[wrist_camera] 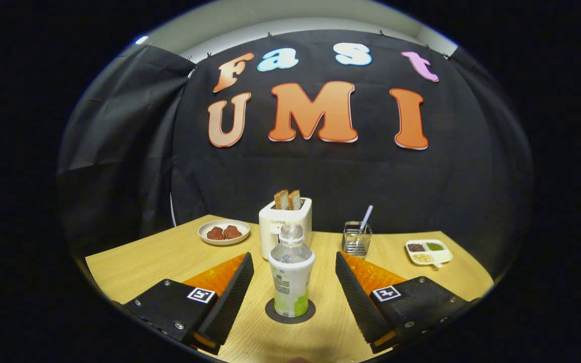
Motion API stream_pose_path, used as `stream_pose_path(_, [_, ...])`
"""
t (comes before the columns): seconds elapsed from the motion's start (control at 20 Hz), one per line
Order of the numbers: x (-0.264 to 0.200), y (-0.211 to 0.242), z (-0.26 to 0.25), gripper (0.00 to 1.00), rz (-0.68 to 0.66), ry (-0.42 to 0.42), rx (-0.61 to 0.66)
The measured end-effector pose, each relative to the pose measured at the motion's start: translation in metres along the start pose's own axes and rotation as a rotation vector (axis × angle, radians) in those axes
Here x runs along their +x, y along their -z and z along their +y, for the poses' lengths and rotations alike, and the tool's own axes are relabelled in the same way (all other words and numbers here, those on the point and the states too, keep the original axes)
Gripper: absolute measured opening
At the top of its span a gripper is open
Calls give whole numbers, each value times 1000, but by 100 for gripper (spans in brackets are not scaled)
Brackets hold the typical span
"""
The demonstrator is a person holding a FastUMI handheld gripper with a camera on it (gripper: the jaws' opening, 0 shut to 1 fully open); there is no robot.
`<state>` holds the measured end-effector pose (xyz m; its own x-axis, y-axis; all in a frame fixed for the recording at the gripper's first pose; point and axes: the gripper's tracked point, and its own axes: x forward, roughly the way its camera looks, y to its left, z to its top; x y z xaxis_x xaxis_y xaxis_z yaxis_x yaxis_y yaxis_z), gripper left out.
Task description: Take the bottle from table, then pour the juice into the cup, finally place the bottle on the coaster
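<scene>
A clear plastic bottle (291,275) with a white-and-green label stands upright on a dark round coaster (290,313) on the wooden table (144,262). It sits between my gripper's (294,264) two fingers, with a clear gap on each side. The left finger (232,297) and the right finger (356,297) do not touch it. My gripper is open.
Beyond the bottle stands a white toaster (285,222) with two bread slices. A plate with two reddish-brown pieces (224,232) lies to its left. A wire holder with a utensil (357,239) and a divided dish of seeds (428,251) sit to the right.
</scene>
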<state>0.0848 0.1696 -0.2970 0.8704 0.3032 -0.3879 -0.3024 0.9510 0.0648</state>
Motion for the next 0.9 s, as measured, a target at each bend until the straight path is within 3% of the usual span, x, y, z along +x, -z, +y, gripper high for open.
stream_pose_path(0.4, [-120,-122,-30,97,-188,67,-70])
stream_pose_path(0.9, [-205,-179,-83,97,-257,144,23])
